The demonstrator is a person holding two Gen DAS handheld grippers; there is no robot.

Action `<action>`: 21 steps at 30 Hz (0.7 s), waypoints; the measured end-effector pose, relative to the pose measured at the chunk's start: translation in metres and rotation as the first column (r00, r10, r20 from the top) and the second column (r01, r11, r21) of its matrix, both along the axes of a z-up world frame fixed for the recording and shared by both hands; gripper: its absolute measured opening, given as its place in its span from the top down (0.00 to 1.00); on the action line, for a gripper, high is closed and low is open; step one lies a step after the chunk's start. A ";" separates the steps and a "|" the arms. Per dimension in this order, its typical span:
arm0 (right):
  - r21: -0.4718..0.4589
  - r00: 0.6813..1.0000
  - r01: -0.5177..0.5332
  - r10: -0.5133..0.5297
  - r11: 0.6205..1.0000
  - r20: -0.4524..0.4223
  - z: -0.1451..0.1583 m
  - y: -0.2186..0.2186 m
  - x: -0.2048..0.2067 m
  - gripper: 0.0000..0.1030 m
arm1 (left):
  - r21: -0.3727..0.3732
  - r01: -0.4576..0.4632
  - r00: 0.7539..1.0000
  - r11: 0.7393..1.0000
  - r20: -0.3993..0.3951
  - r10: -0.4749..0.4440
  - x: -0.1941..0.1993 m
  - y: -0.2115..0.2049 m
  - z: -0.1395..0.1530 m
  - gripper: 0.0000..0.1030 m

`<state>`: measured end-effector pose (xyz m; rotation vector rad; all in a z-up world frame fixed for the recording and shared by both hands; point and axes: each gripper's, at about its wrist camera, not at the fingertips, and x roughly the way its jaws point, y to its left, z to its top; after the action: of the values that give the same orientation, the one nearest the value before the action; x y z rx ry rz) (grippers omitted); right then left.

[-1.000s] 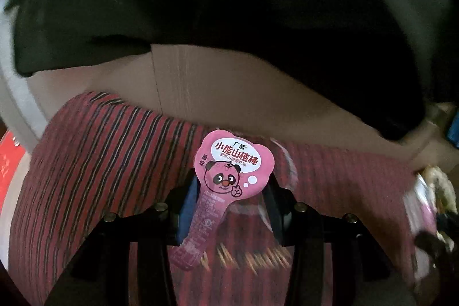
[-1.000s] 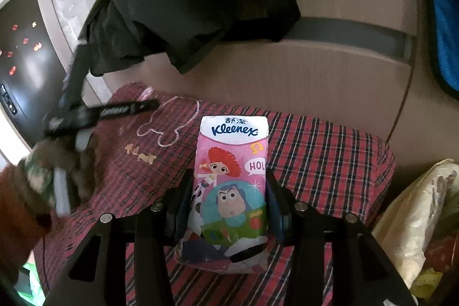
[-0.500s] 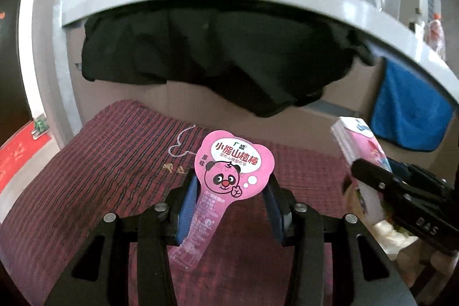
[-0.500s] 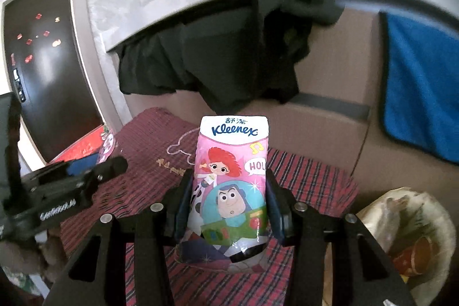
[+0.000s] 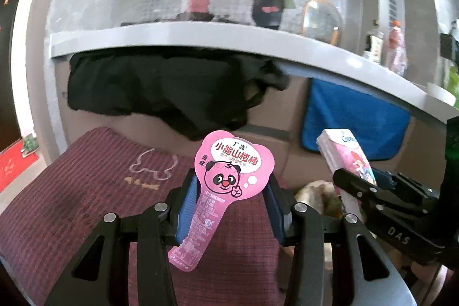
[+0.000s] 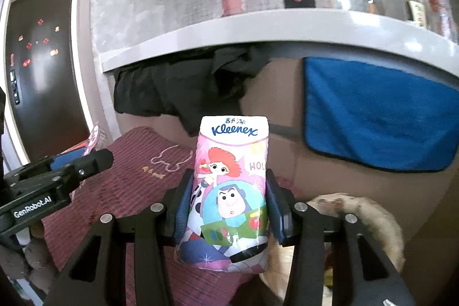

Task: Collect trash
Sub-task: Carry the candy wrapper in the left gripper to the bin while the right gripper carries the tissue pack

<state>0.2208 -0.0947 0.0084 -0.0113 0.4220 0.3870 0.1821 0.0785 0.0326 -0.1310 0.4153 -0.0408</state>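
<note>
— So, how far along are we?
— My left gripper (image 5: 229, 208) pinches the pink wrapper (image 5: 221, 191); my right gripper (image 6: 228, 208) clamps the tissue pack (image 6: 231, 191). Both picked up, neither dropped; the trash bag (image 6: 373, 217) waits at four o'clock.

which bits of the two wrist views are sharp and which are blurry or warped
Left wrist view: the pink wrapper in the left gripper is sharp, the counter edge bows from fisheye. Right wrist view: the Kleenex pack is crisp, the blue towel soft.
</note>
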 end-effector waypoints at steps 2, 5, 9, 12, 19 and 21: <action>0.003 1.000 0.015 -0.015 1.000 0.012 0.003 -0.016 -0.007 0.59 | 0.009 0.020 1.000 1.000 0.017 -0.020 -0.004 -0.017 0.004 0.56; 0.000 0.998 0.050 -0.050 0.999 0.038 0.008 -0.037 -0.015 0.59 | 0.028 0.040 0.998 0.999 0.037 -0.041 -0.007 -0.038 0.008 0.56; 0.006 0.994 0.096 -0.096 0.995 0.055 0.011 -0.065 -0.021 0.59 | 0.037 0.066 0.997 0.997 0.047 -0.068 -0.002 -0.064 0.011 0.56; 0.009 0.990 0.129 -0.129 0.992 0.063 0.010 -0.083 -0.020 0.59 | 0.032 0.092 0.995 0.995 0.038 -0.093 0.005 -0.081 0.010 0.56; 0.005 0.977 0.203 -0.203 0.979 0.071 0.006 -0.119 -0.015 0.59 | 0.036 0.156 0.987 0.987 0.032 -0.158 0.025 -0.121 0.003 0.56; 0.003 0.972 0.223 -0.223 0.975 0.069 0.003 -0.127 -0.014 0.59 | 0.046 0.171 0.985 0.984 0.027 -0.172 0.034 -0.132 -0.003 0.56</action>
<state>0.2066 -0.2221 0.0117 0.0182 0.3514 0.1631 0.2159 -0.0532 0.0292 -0.0514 0.3951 -0.2030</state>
